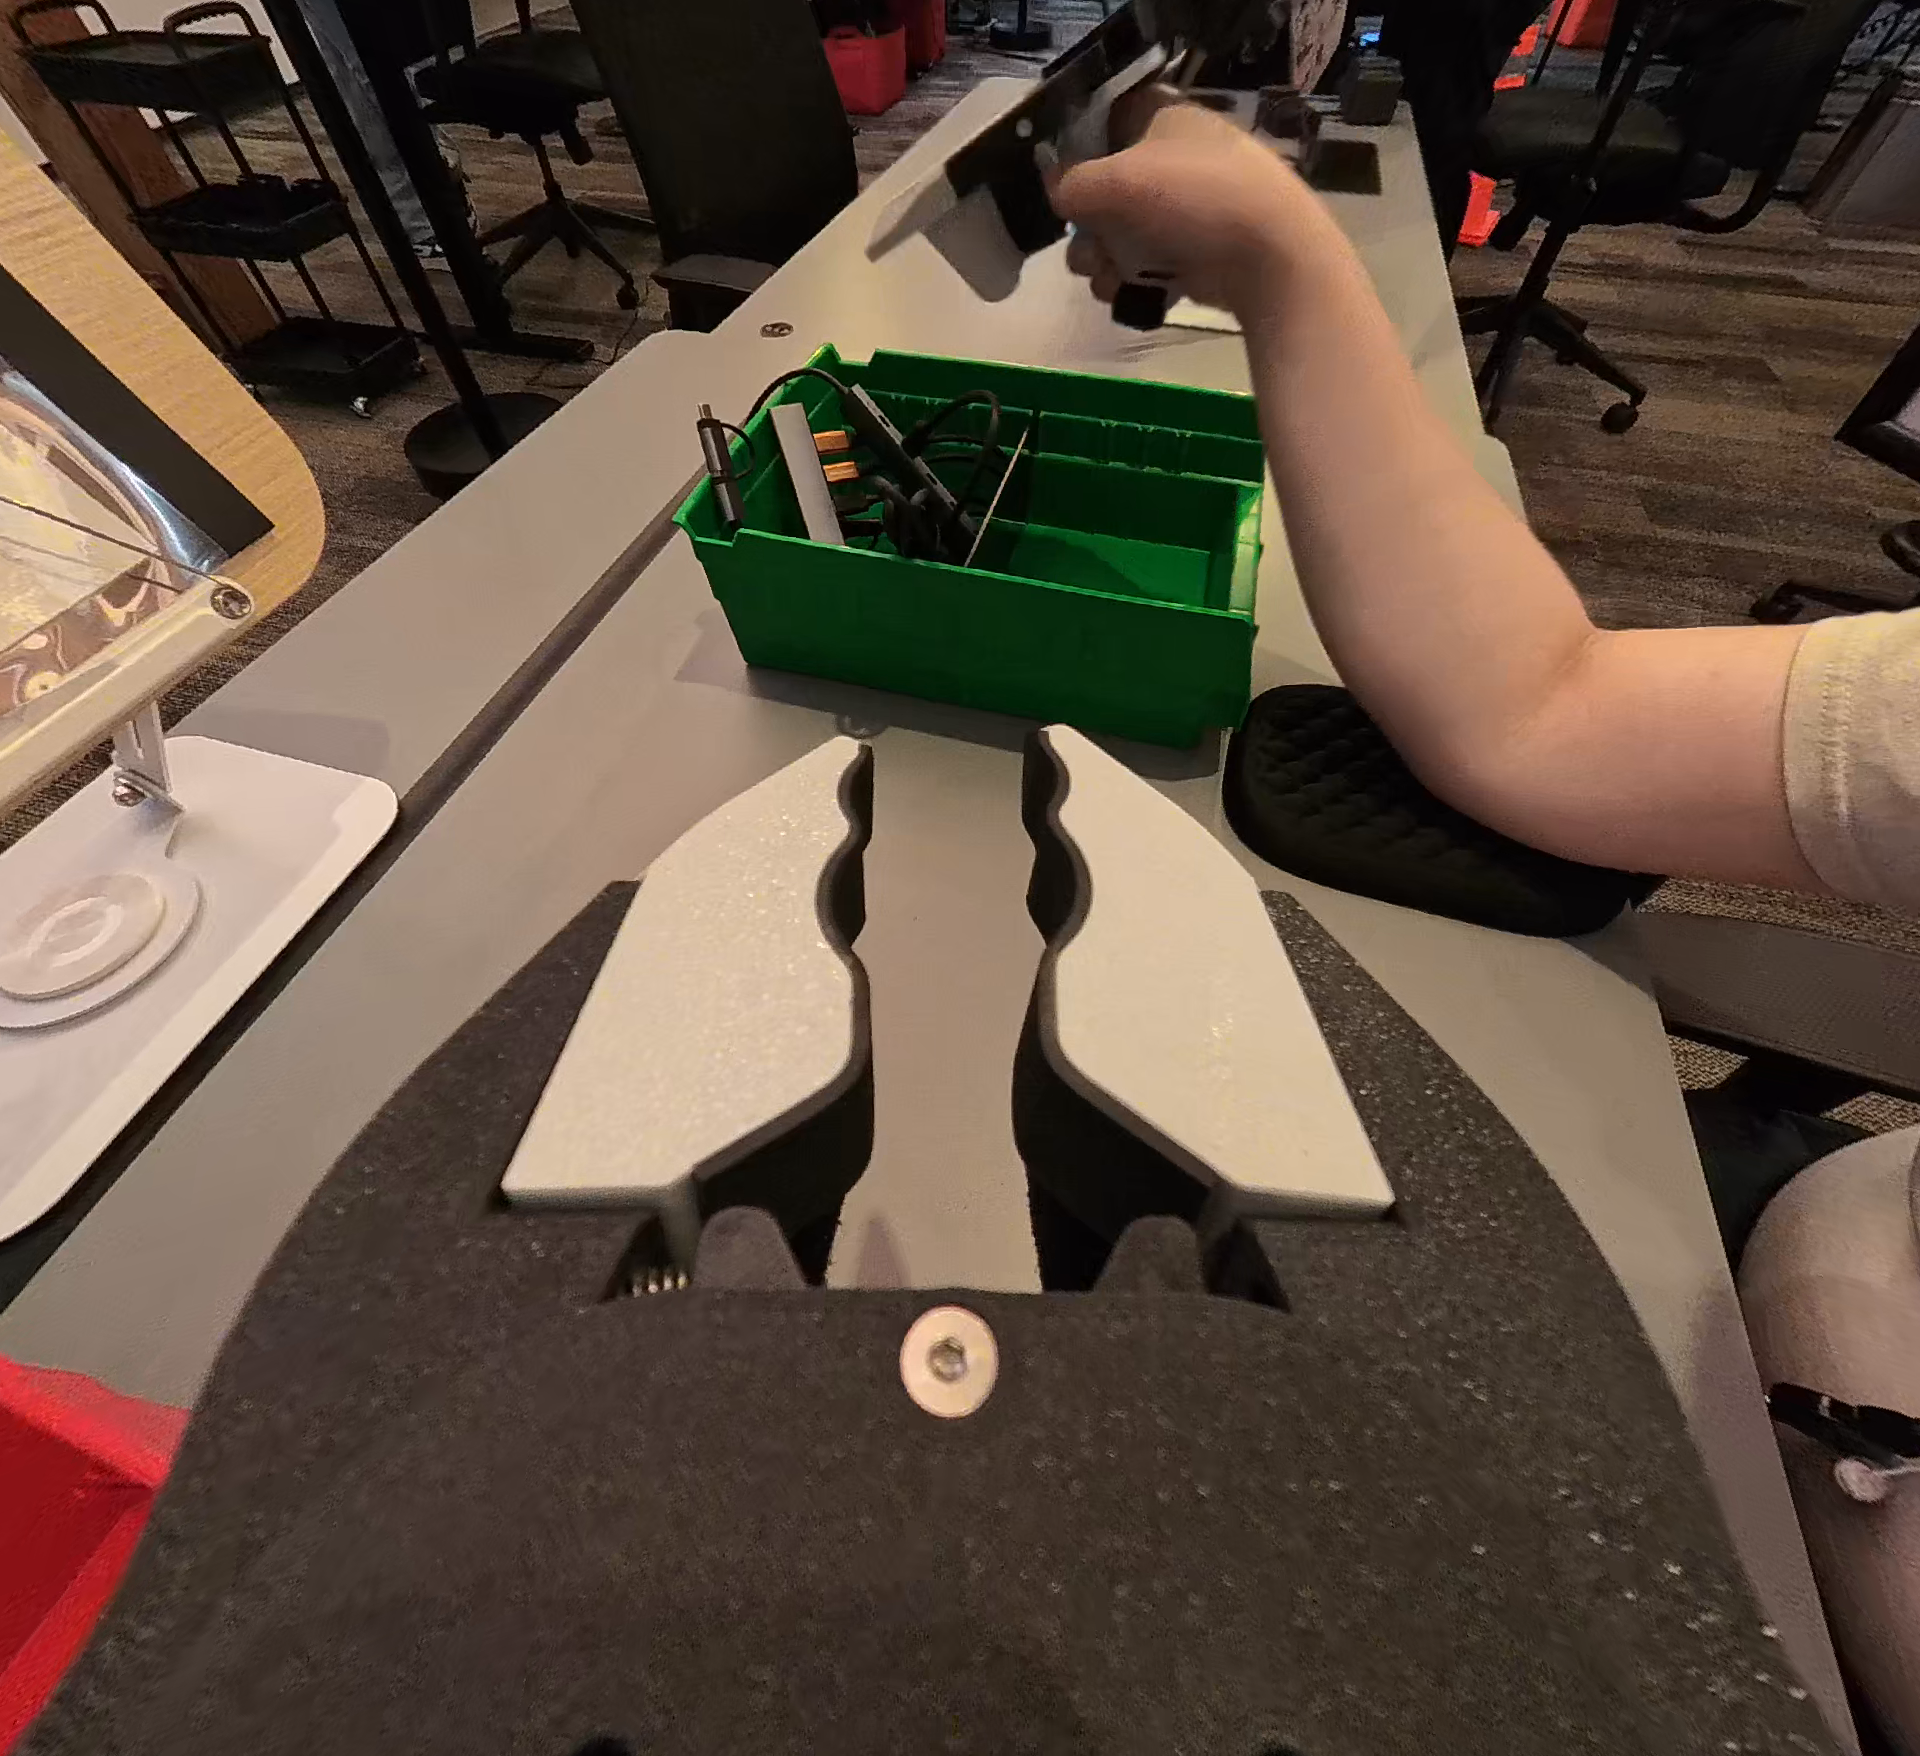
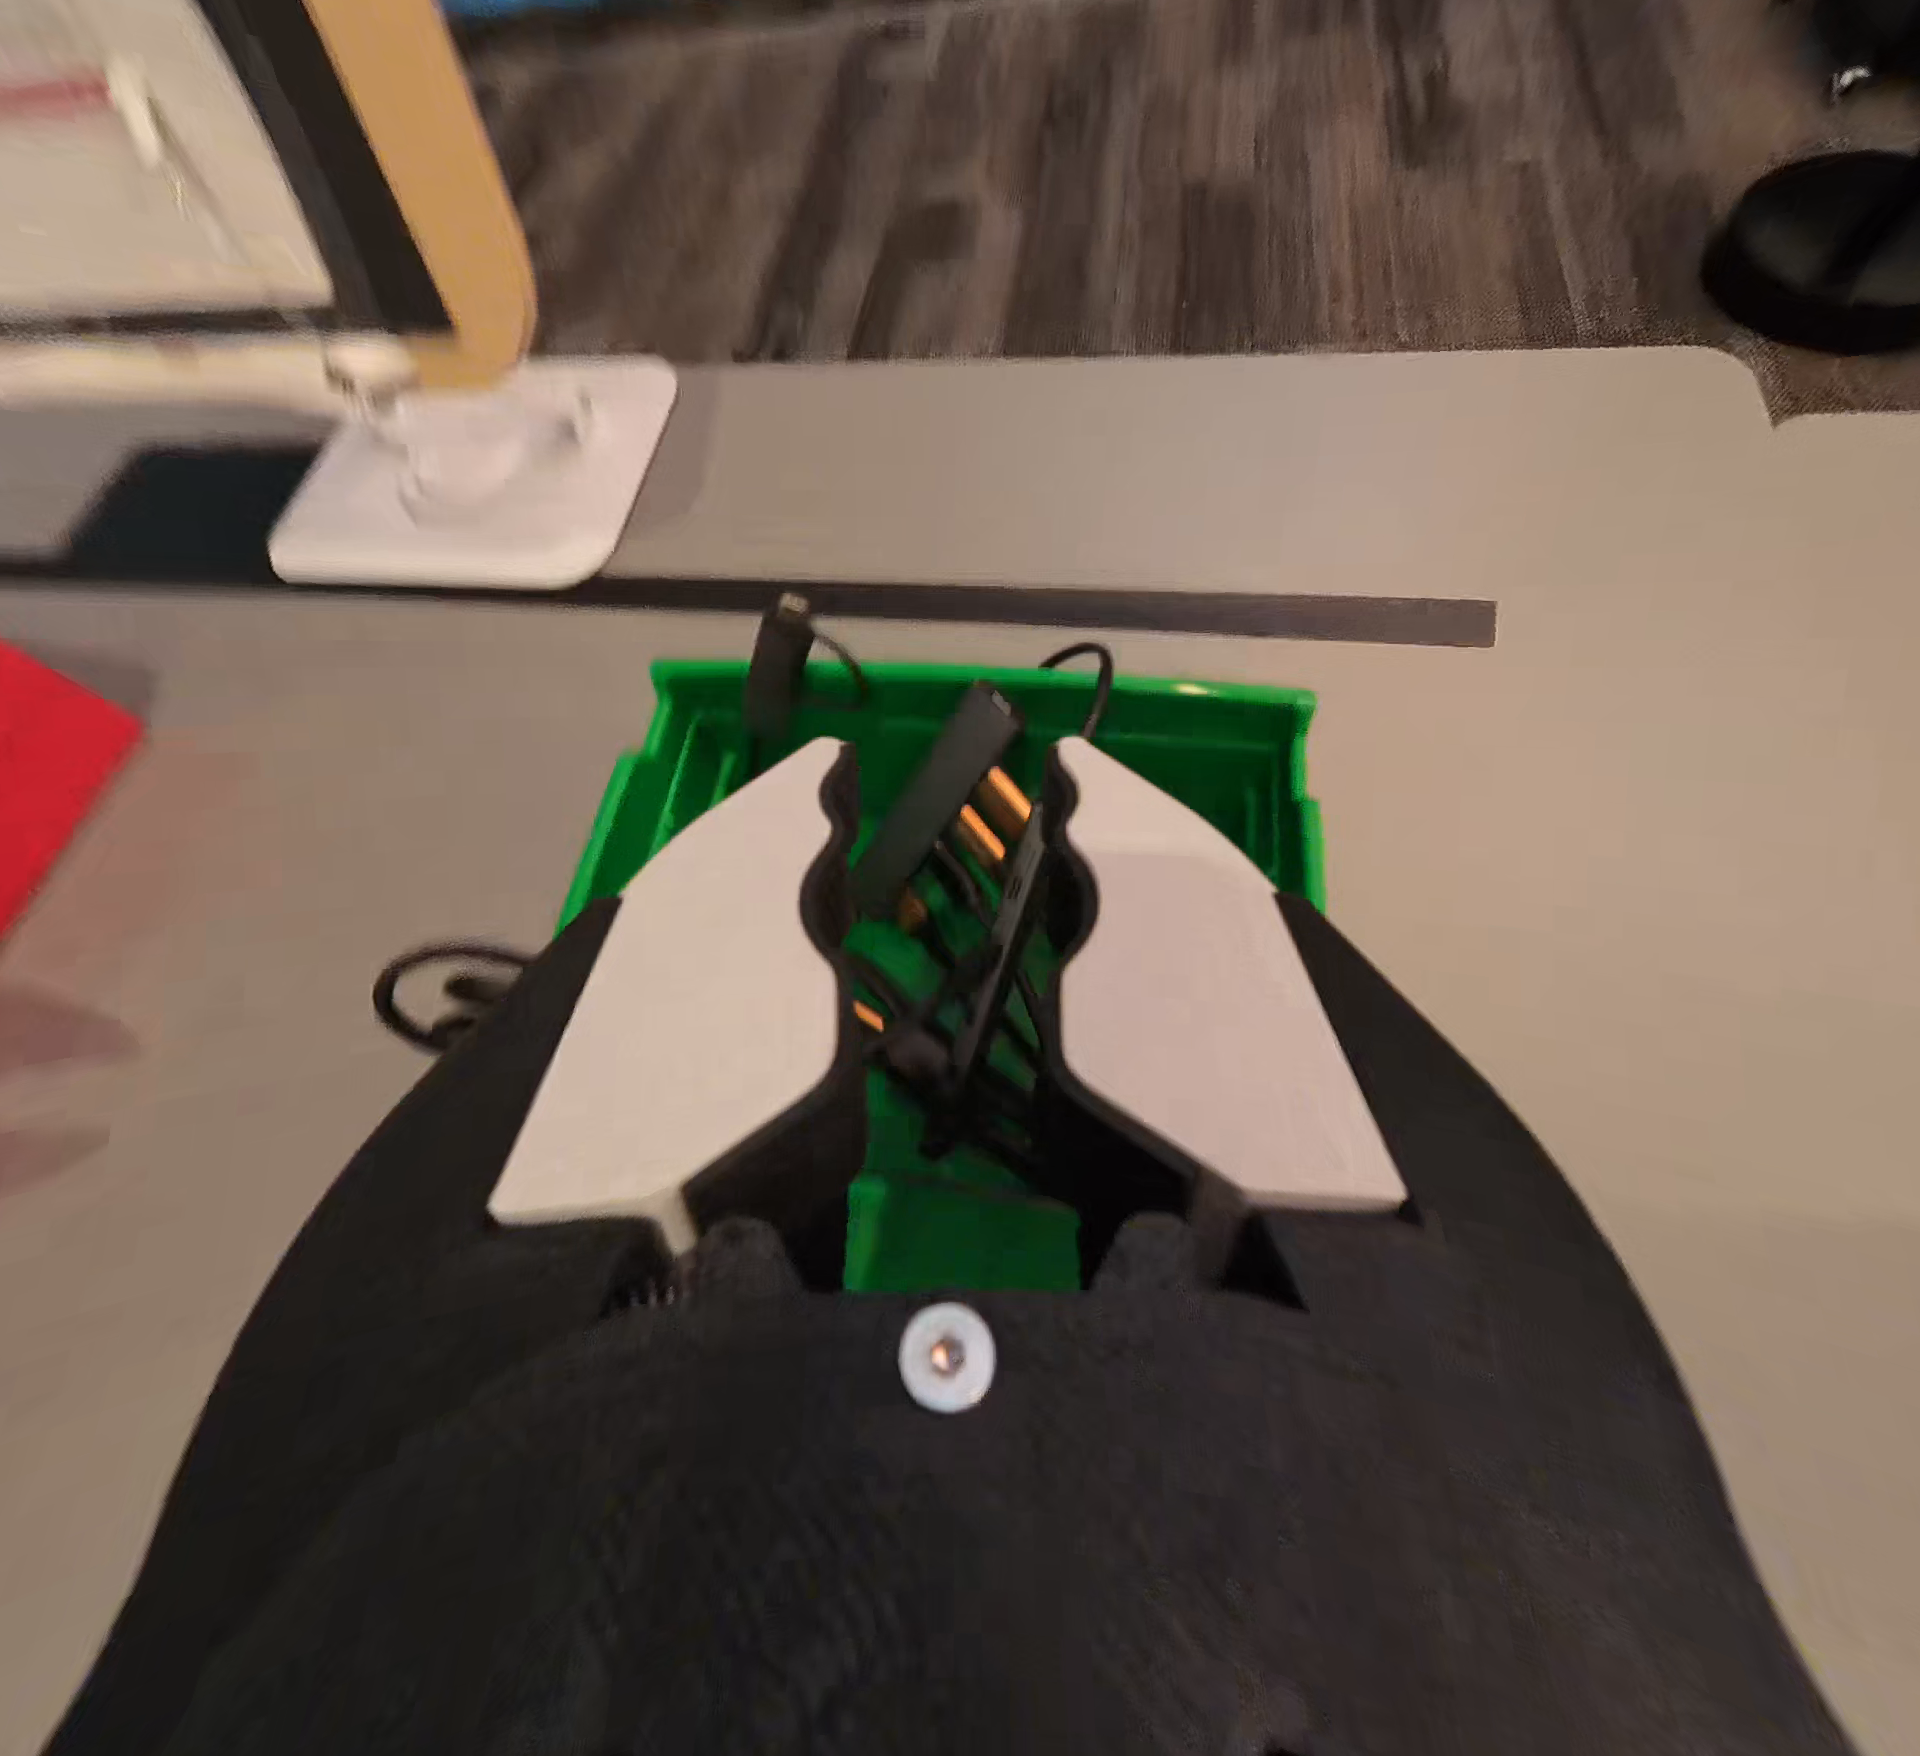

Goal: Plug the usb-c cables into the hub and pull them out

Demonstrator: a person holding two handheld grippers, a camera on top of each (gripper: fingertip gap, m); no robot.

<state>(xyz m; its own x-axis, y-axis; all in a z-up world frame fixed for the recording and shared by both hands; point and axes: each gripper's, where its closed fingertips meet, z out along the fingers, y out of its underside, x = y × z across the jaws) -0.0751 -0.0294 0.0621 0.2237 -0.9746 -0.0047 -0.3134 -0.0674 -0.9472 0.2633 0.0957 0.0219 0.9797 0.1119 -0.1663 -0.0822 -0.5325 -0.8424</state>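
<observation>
A black padded rest [image 1: 1382, 802] and white stand base [image 1: 156, 927] sit on the grey table [image 1: 520, 667]

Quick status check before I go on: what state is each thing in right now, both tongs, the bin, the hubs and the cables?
Left tongs: open, empty, low over the table, short of the bin.
Right tongs: open, empty, raised above the bin.
Green bin: upright on the grey table, divider in place.
Hubs: propped tilted inside the bin's left compartment.
Black cables: tangled in the bin; orange-tipped plugs sit at the hub.
Loose connector: leaning over the bin's rim.
</observation>
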